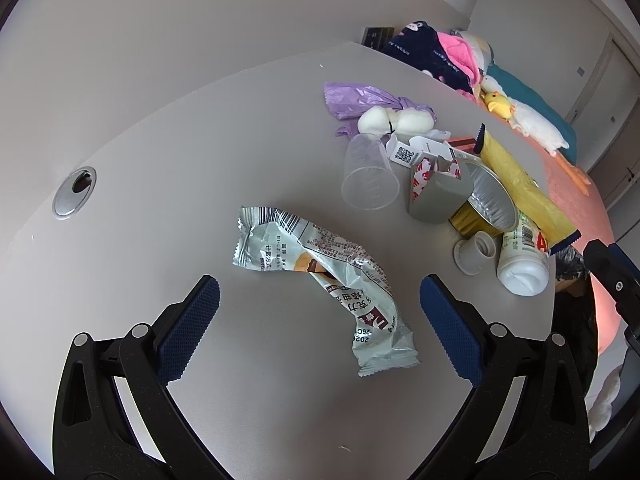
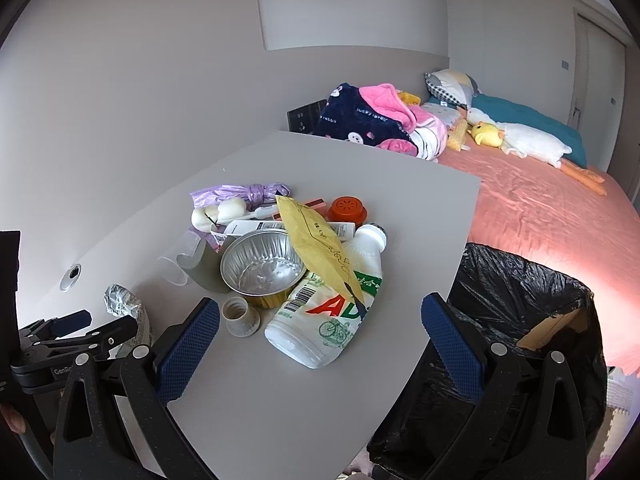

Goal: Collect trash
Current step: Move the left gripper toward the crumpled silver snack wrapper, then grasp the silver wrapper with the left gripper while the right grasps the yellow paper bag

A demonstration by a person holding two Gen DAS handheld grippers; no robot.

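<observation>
A crumpled silver snack wrapper (image 1: 320,276) lies on the grey table (image 1: 180,160), between and just ahead of my open, empty left gripper (image 1: 320,304). A trash pile lies beyond: clear cup (image 1: 370,176), foil bowl (image 2: 262,266), white bottle (image 2: 328,312), yellow packet (image 2: 316,244), purple bag (image 1: 356,100), small grey cap (image 2: 240,316). My right gripper (image 2: 320,316) is open and empty, hovering over the table with the white bottle between its fingers in view. A bin with a black liner (image 2: 516,292) stands at the table's right edge.
A cable grommet (image 1: 74,190) is set in the table at left. A bed with a pink sheet (image 2: 540,208), blankets and a plush duck (image 2: 520,138) lies behind the table. The wall runs along the table's far side.
</observation>
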